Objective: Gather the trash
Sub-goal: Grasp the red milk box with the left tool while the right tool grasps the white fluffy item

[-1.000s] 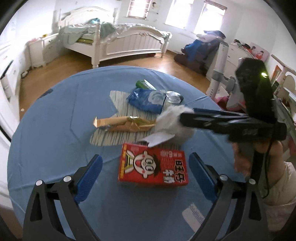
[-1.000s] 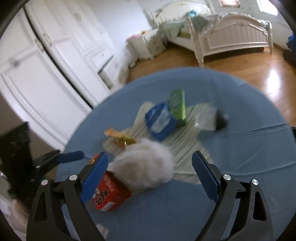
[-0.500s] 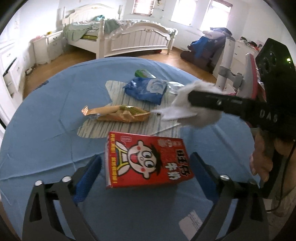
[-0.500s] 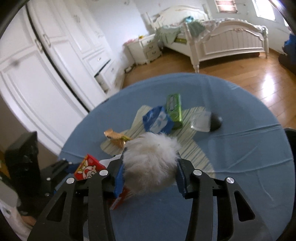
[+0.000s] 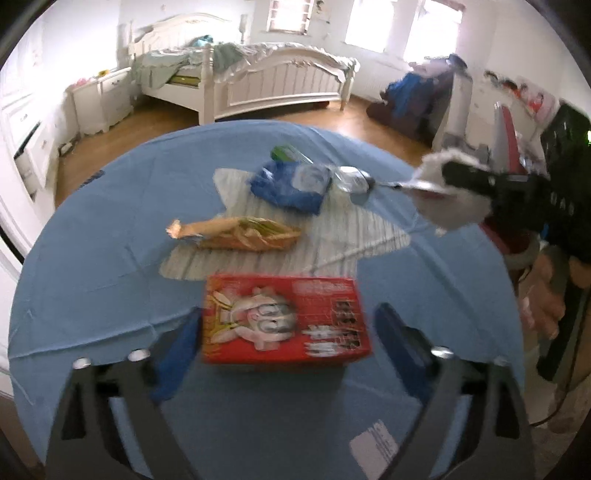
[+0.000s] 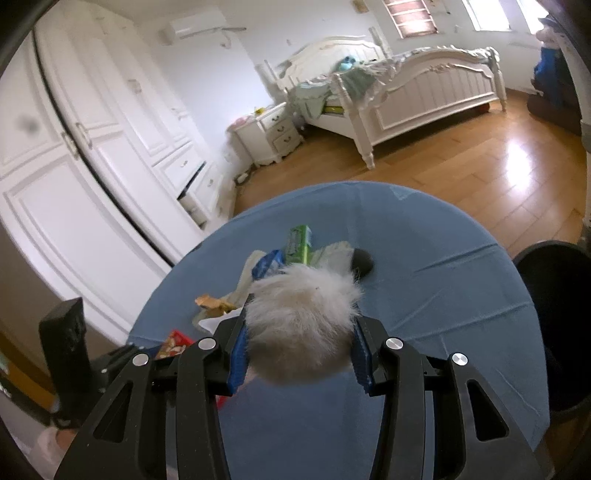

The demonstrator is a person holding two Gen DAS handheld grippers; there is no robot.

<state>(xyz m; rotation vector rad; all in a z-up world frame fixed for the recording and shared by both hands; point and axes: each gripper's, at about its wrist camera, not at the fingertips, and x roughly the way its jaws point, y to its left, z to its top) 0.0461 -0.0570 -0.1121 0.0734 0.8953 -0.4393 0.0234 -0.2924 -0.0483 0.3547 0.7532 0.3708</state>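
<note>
Seemingly crumpled, fluffy white wad [image 6: 301, 325], pinched by right gripper [image 6: 299, 354]

Daylight from blown-out windows [image 5: 373, 26] behind the bed; room bright, walls washed out. Glare patch on wood floor [image 6: 517, 162]. Left view motion-blurred: red box [image 5: 284, 321] and left claw [image 5: 284, 343] smeared. Right view sharper; fluffy wad [image 6: 301, 325] soft-edged. Fisheye bends the desk [image 5: 92, 258]; dark vignette at corners.
</note>
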